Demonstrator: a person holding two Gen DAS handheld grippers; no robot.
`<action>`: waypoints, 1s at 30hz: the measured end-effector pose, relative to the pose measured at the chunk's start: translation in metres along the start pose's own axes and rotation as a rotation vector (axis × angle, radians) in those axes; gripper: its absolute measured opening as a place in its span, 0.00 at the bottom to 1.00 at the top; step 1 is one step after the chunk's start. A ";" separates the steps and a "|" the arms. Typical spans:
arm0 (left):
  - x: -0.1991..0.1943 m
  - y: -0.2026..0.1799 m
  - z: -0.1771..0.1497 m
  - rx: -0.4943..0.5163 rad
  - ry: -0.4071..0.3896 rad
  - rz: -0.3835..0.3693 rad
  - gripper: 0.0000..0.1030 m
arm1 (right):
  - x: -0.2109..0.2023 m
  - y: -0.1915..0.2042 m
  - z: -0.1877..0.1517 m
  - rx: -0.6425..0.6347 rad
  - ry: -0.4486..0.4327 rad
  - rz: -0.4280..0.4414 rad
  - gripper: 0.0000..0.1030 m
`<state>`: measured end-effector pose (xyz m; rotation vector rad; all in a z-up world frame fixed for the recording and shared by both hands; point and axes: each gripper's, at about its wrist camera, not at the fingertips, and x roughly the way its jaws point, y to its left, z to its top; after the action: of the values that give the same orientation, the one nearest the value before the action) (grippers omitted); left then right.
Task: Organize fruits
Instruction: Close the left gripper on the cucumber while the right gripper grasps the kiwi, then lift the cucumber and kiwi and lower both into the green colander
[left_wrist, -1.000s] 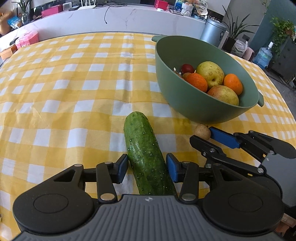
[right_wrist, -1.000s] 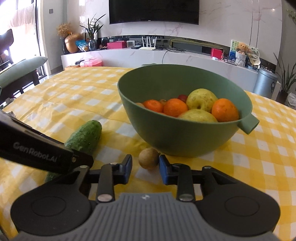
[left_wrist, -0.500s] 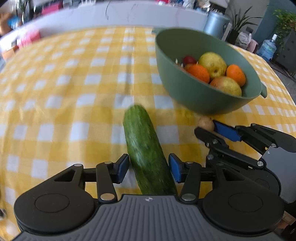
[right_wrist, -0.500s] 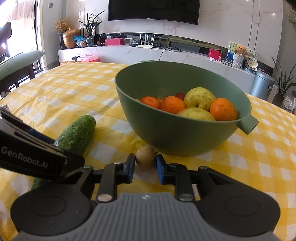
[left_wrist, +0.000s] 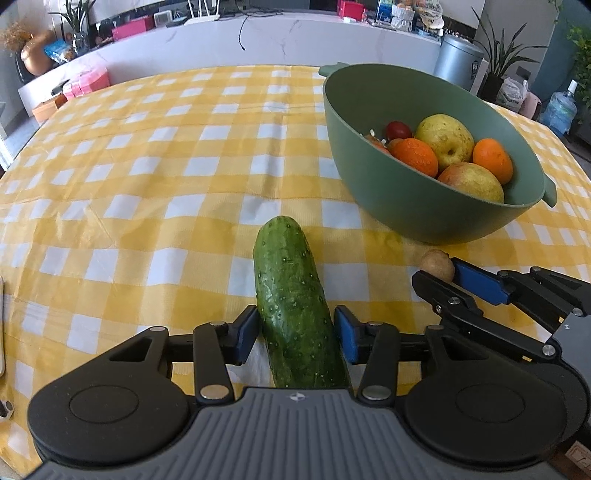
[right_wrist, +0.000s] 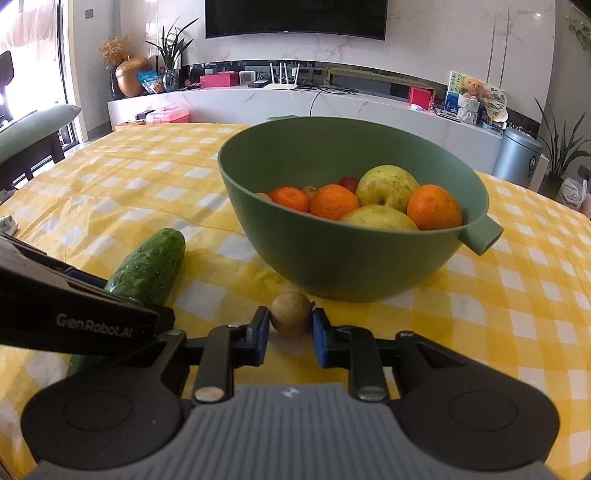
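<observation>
A dark green cucumber lies on the yellow checked cloth, its near end between the pads of my left gripper. The jaws are closing and both pads touch its sides. My right gripper is shut on a small round brown fruit that rests on the cloth just in front of the green bowl. In the left wrist view the right gripper and the brown fruit sit right of the cucumber. The bowl holds oranges, yellow apples and a small red fruit. The cucumber also shows at the left.
The yellow checked tablecloth stretches far and left of the bowl. A thin white object lies at the table's left edge. Behind the table runs a white counter with clutter; a green chair stands at the left.
My right gripper has closed on the brown fruit. My left jaws widened a little, then narrowed onto the cucumber, and the left view tilted up slightly.
</observation>
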<state>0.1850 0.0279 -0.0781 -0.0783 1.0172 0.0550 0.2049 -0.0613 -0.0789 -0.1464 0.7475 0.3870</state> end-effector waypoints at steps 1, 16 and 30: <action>0.000 0.000 0.000 -0.001 -0.002 0.002 0.48 | -0.001 0.000 0.000 0.002 -0.001 0.001 0.20; -0.032 0.003 -0.003 -0.020 -0.040 -0.044 0.43 | -0.031 -0.001 -0.002 0.016 -0.040 0.023 0.20; -0.088 -0.002 0.012 0.011 -0.160 -0.111 0.41 | -0.087 -0.005 0.003 0.042 -0.215 0.088 0.20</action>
<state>0.1487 0.0261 0.0033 -0.1183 0.8517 -0.0448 0.1511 -0.0906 -0.0168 -0.0317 0.5506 0.4626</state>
